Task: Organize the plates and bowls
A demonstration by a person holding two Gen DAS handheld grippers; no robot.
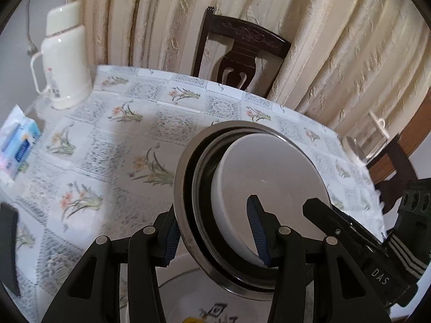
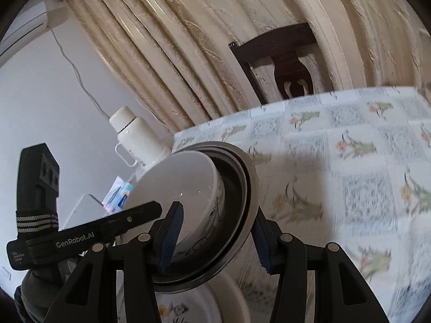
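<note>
Above the floral counter (image 1: 113, 145), left gripper (image 1: 216, 238) and right gripper (image 2: 215, 238) pinch the nested bowls (image 1: 250, 188); thermos (image 1: 66, 56), tissue pack (image 1: 17, 141) behind

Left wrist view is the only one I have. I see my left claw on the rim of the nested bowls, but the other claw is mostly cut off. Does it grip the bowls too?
Observer: Yes. The right wrist view shows the right claw astride the rim, one pad inside the white bowl and the other outside the steel bowl.
Operator: I see only the inside of the white bowl. Is it plain?
Observer: No. Its outer wall carries a dark dotted plant drawing.
Operator: Is there anything high on the wall left of the curtain?
Observer: Yes, a white air conditioner is mounted there.
</note>
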